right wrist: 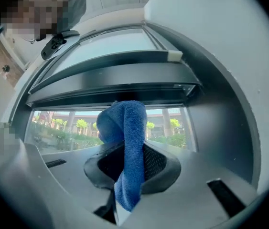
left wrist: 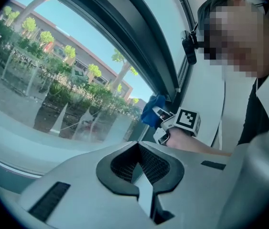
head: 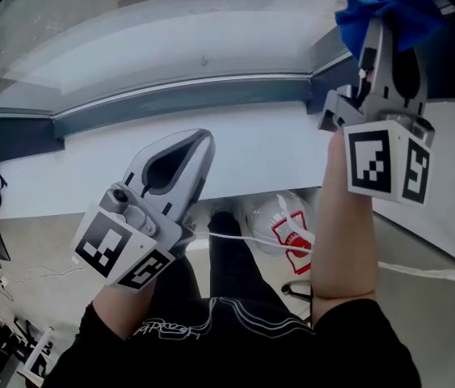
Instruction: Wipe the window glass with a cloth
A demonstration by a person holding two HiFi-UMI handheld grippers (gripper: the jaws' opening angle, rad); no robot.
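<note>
Stretching ahead of both grippers, the window glass (head: 170,31) fills the far side of the head view, and both gripper views show trees and a building through it. Its dark frame (head: 179,97) runs just beyond the left gripper (head: 199,140), whose tips lie over the white sill (head: 259,152), short of that frame. The left gripper's jaws are closed together with nothing between them. The right gripper (head: 379,31) sits well to the right of the left one, at the frame's right-hand corner, and its jaws are clamped on the blue cloth (head: 393,6). The cloth is pinched between the pads, with one bunch bulging past the tips toward the glass and a strip hanging back behind them. Whether the cloth touches the glass cannot be told. Below and behind the right gripper, past the sill's near edge, lies a clear bag with red print (head: 288,231).
</note>
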